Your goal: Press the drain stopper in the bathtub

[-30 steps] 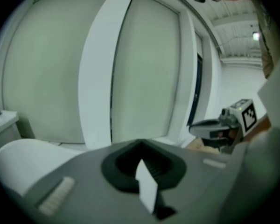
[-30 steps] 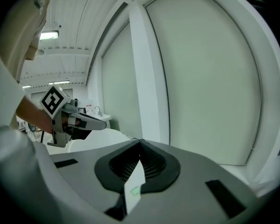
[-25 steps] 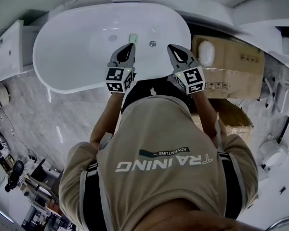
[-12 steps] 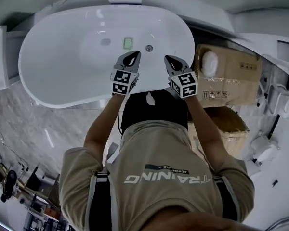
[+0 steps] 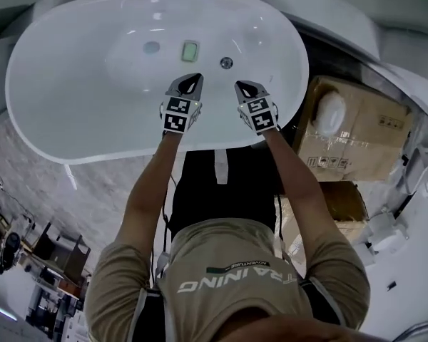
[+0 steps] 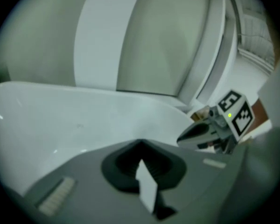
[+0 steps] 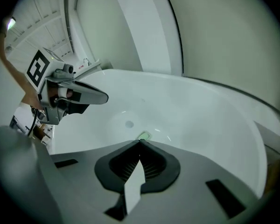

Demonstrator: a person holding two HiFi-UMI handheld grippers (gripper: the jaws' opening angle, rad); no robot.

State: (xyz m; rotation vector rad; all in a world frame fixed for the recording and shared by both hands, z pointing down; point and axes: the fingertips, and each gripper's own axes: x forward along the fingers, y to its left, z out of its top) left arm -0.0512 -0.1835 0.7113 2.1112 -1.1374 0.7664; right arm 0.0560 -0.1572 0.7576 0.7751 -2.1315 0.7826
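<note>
Drain stopper (image 5: 151,48) lies on the bathtub (image 5: 71,91) floor, upper left of centre in the head view. To its right hover the left gripper (image 5: 192,79), then the right gripper (image 5: 241,85), both claws pressed together, empty.

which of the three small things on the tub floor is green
The middle piece: it is pale green and rectangular, while the grey disc to its left in the head view and the shiny metal fitting to its right are round.
</note>
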